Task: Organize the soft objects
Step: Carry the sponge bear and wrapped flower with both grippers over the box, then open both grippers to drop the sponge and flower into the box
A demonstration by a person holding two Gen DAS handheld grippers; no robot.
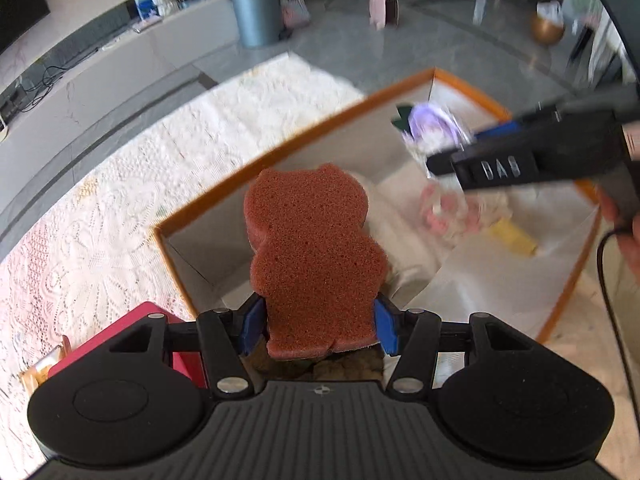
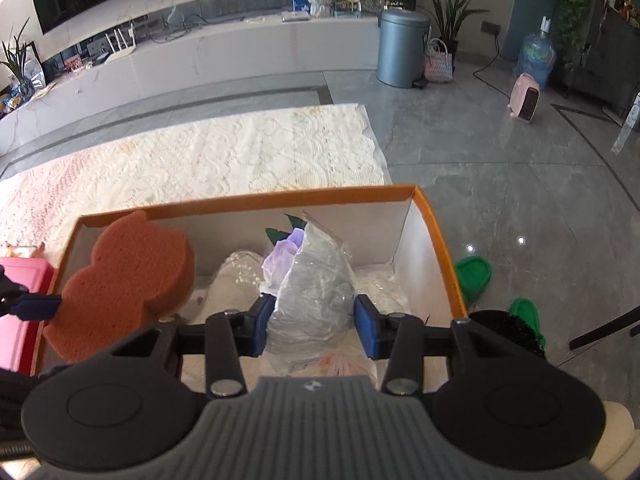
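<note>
Reddish-brown, fine-pored sponge (image 1: 308, 248); box (image 2: 436, 232) with orange rim and white inner walls; clear wrapper (image 2: 316, 288) over a lilac item; blue fingers (image 1: 386, 328); cream lace-patterned cloth (image 2: 240, 152); pink container (image 2: 20, 300); grey marbled floor (image 2: 500, 184).

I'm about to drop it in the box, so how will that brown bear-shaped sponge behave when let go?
The sponge looks porous, so it is probably light and should land softly in the box. It stands straight out from the left gripper, so likely springy rather than floppy. Its flat shape suggests it won't roll.
</note>
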